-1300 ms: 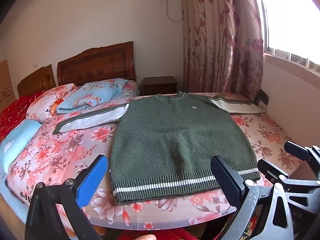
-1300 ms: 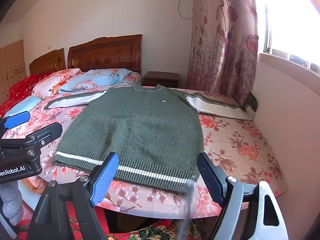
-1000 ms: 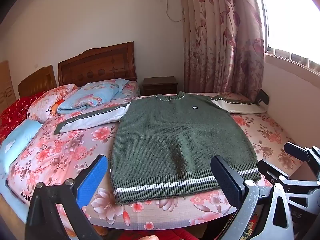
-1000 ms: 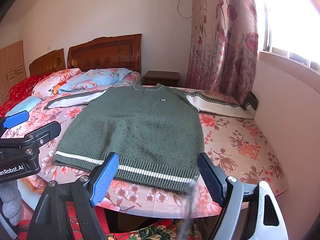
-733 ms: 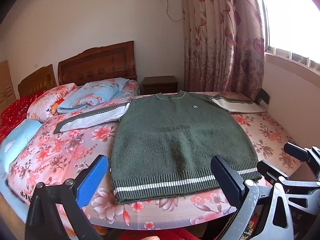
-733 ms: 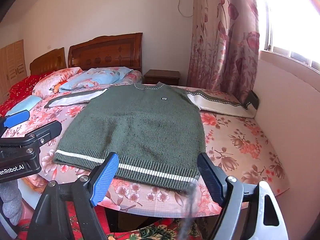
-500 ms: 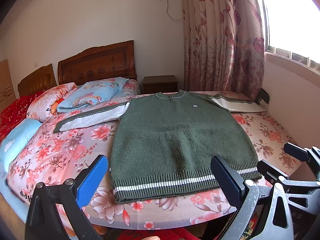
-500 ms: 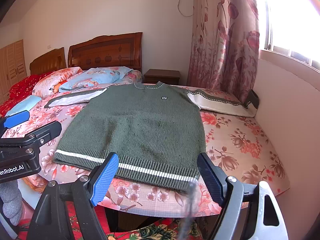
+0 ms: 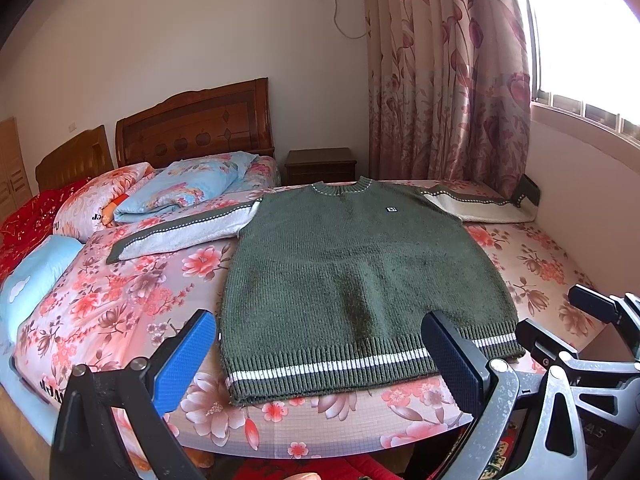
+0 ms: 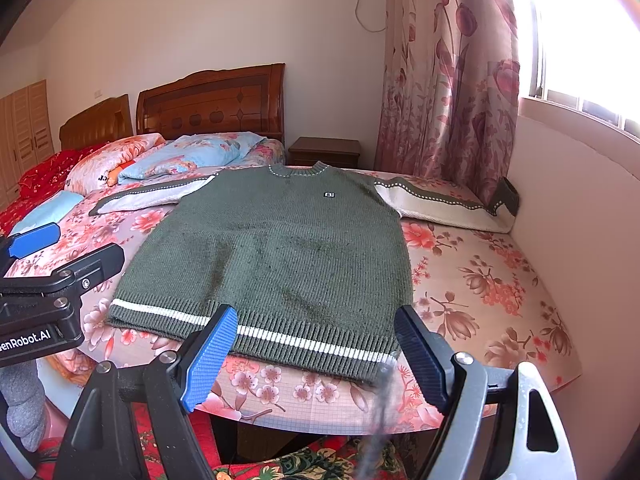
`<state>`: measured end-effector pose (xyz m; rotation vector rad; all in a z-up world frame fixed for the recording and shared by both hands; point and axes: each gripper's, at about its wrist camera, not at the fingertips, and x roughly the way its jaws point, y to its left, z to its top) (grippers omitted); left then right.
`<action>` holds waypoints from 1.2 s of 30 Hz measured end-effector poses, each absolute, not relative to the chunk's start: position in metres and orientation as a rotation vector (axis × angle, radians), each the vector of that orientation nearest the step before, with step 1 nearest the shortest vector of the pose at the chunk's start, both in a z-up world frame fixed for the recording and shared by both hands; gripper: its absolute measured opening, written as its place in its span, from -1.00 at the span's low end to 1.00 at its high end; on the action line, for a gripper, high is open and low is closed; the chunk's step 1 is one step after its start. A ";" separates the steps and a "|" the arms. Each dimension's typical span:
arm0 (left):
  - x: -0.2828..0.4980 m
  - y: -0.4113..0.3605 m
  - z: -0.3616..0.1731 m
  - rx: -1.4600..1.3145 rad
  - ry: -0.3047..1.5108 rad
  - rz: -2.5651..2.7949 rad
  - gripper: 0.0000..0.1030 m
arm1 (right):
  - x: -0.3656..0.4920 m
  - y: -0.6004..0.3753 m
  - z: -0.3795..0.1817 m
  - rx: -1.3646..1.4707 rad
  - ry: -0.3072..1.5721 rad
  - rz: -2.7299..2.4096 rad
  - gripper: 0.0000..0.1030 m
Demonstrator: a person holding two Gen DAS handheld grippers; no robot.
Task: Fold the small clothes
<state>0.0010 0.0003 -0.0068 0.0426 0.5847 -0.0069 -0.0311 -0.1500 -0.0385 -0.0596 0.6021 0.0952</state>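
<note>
Sunlit from a curtained window on the right, the bedroom holds a bed (image 9: pixel 132 300) with a floral sheet and a carved wooden headboard (image 9: pixel 192 124) at the far end. A green knit sweater (image 9: pixel 352 272) lies flat and face up across the bed, both sleeves spread sideways, its striped hem (image 9: pixel 360 364) nearest the cameras at the bed's edge. The left tool (image 9: pixel 316 356) hangs in front of the hem with its blue pads spread wide, gripping nothing; the right tool (image 10: pixel 316 352) does the same a little to the right, also released and empty. No fold looks begun.

The right sleeve (image 10: pixel 440 200) runs up against the wall, so a cramped reach there could drag it askew. Thick knit may slip from a shallow pinch, or only the top layer may lift, leaving a lopsided fold. Tugging the hem could pull the sweater off the bed's edge.
</note>
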 end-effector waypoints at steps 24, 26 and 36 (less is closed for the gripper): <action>0.003 0.002 -0.012 0.038 0.605 -0.008 1.00 | -0.031 -0.148 -0.042 -0.064 0.619 0.102 0.61; 0.003 0.002 -0.012 0.038 0.605 -0.009 1.00 | -0.030 -0.148 -0.041 -0.064 0.621 0.102 0.61; 0.003 0.000 -0.015 0.041 0.612 -0.011 1.00 | -0.031 -0.147 -0.042 -0.064 0.621 0.103 0.61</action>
